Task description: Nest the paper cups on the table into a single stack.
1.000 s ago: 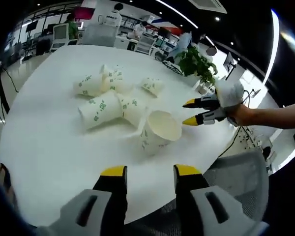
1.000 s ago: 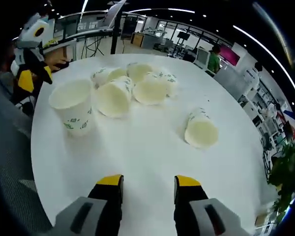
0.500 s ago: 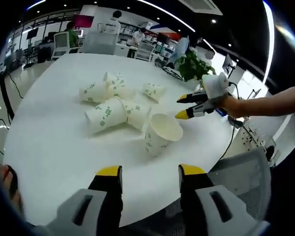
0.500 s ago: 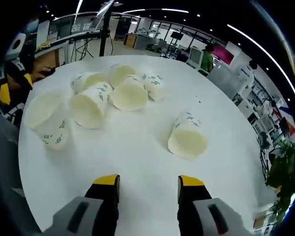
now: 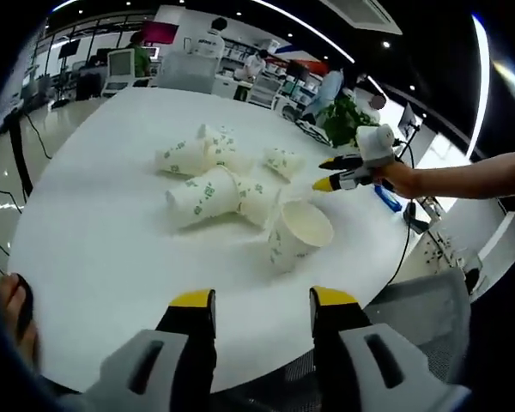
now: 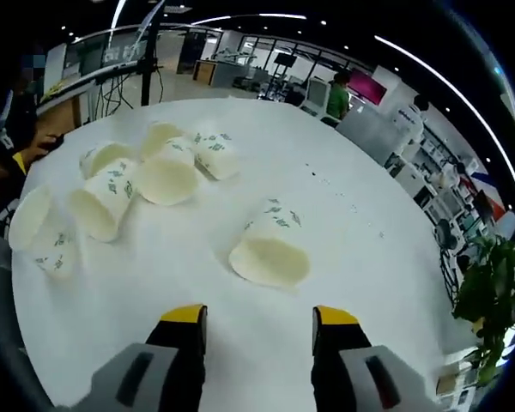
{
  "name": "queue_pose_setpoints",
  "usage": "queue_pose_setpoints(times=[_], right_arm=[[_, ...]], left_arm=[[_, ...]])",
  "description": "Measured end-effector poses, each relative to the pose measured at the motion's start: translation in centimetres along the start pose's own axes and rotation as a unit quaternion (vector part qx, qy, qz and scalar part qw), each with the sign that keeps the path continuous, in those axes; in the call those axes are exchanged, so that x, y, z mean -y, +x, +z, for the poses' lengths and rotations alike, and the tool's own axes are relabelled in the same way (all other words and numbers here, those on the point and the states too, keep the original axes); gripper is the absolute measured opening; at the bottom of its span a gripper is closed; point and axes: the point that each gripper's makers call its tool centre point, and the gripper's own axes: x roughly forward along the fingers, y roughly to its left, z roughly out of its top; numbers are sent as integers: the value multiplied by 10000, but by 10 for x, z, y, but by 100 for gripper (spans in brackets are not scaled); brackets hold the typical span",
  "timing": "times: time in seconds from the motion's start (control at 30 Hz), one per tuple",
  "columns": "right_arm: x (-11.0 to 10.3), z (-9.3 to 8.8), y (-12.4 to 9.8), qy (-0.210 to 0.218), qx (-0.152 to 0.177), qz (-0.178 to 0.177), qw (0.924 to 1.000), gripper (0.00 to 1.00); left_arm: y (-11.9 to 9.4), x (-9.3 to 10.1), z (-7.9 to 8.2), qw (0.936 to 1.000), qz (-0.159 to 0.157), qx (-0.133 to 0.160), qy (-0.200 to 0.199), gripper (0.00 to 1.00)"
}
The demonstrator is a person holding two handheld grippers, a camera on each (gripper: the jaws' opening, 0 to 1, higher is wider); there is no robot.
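Note:
Several white paper cups with green print lie on the round white table [image 5: 94,249]. One cup [image 5: 296,233] stands upright near the table's edge, ahead of my left gripper [image 5: 262,300], which is open and holds nothing. Behind it lie tipped cups [image 5: 204,196] in a cluster. My right gripper [image 5: 326,174] comes in from the right, open, near a lone tipped cup [image 5: 283,161]. In the right gripper view that lone cup [image 6: 270,249] lies on its side just ahead of my open right gripper [image 6: 259,316], apart from it. The cluster [image 6: 167,176] and the upright cup [image 6: 36,227] sit to the left.
A potted plant [image 5: 343,120] stands past the table's far edge, also seen as the plant [image 6: 485,300] at the right. A blue item [image 5: 386,196] lies near the rim. A grey mesh chair [image 5: 412,300] stands by the near edge. Desks and people fill the background.
My right gripper has moved away from the upright cup toward the lone tipped cup, which now lies closer and centred ahead of its jaws. Both grippers stay open; no cup has moved.

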Motion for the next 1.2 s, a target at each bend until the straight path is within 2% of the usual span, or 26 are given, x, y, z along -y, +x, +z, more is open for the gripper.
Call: queue_pose_setpoints(times=[0.03, 0.17, 0.23, 0.53, 0.8, 1.1, 1.2], right_arm=[[9, 1, 5, 123, 26, -42, 9999, 47], [19, 3, 9, 348, 95, -177, 9992, 45], [14, 3, 7, 407, 90, -199, 9989, 45], [30, 13, 18, 351, 191, -269, 9988, 41], [42, 20, 26, 634, 318, -295, 9970, 34], [45, 32, 35, 553, 381, -243, 9974, 26], [41, 31, 38, 517, 302, -198, 9980, 24]], left_arm=[[-1, -2, -1, 10000, 20, 4, -32, 42], [-3, -3, -3, 10000, 44, -24, -69, 42], [-4, -4, -4, 9999, 65, -36, -75, 42], [-9, -12, -6, 9997, 198, 21, -163, 41], [-9, -20, -8, 9994, 288, 19, -207, 41], [-11, -20, -10, 9991, 306, 30, -308, 40], [-13, -24, -8, 9989, 331, 73, -331, 40]])
